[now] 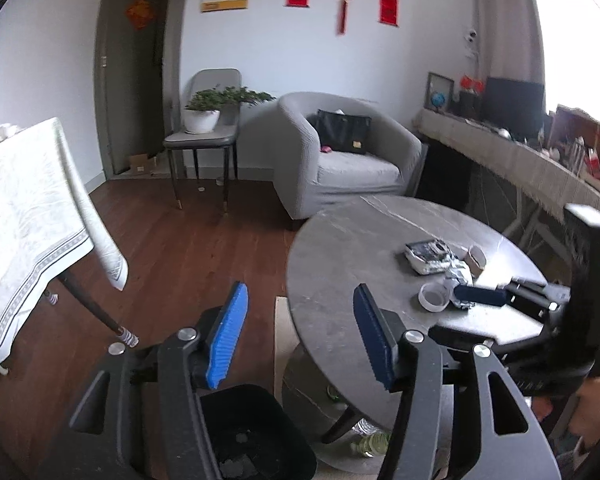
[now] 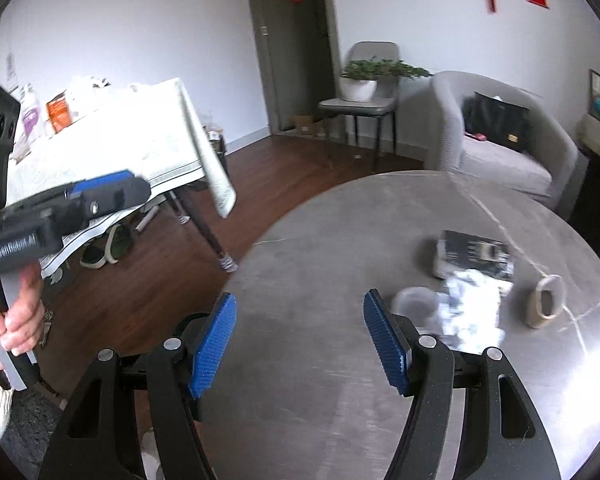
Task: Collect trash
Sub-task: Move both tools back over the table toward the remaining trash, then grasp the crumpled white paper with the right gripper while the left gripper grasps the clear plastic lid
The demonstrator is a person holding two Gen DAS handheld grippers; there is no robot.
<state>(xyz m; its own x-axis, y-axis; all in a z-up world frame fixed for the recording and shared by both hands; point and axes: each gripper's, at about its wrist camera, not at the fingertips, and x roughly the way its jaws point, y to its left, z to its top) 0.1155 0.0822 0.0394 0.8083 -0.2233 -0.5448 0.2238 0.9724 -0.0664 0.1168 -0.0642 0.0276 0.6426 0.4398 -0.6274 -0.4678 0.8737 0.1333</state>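
On the round table (image 2: 320, 280), right of the spread, empty right gripper (image 2: 300, 344), lies crumpled foil (image 2: 474, 300) by a tape ring (image 2: 414, 302), likely light and crushable, best pinched across its bulk; left gripper (image 1: 296, 336) also gapes.

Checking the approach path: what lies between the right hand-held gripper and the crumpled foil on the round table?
Right wrist view: a clear tape roll lies between the open right hand-held gripper and the crumpled foil, beside the foil.
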